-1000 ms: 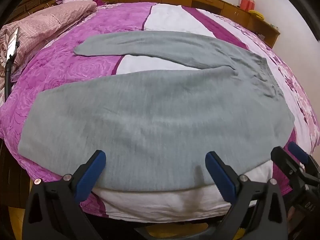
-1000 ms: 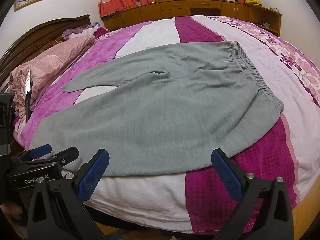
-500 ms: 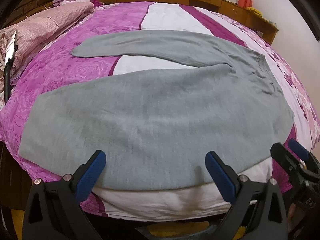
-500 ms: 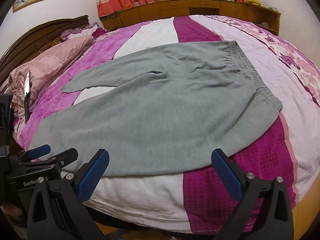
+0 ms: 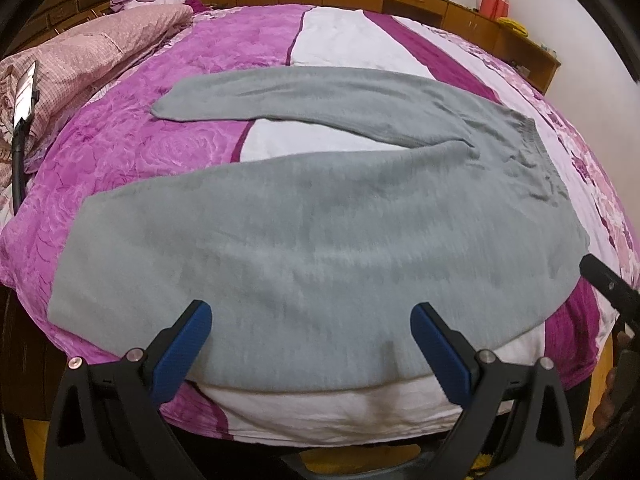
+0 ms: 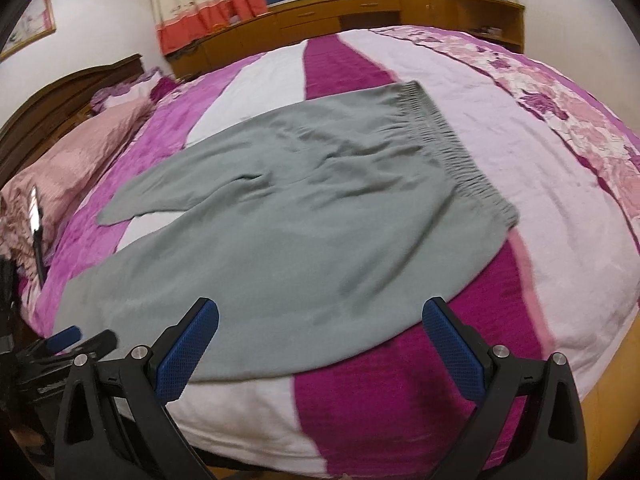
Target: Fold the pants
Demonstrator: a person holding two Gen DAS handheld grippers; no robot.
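Grey pants (image 5: 320, 240) lie flat on the bed, legs spread apart toward the left, elastic waistband (image 6: 452, 148) at the right. My left gripper (image 5: 312, 344) is open and empty, hovering over the near edge of the near leg. My right gripper (image 6: 320, 340) is open and empty, over the near edge of the pants (image 6: 280, 232) close to the hip. The left gripper also shows at the lower left of the right wrist view (image 6: 64, 340). The right gripper's tip shows at the right edge of the left wrist view (image 5: 608, 280).
The bed has a purple, white and pink floral cover (image 5: 132, 148). A pink quilt (image 5: 92, 48) is piled at the left by the wooden headboard (image 6: 60, 92). A phone on a stand (image 5: 24, 96) is at the left. Wooden cabinets (image 6: 360, 12) run behind.
Both grippers have moved forward and a little higher over the pants. Both stay open. The pants have not moved.
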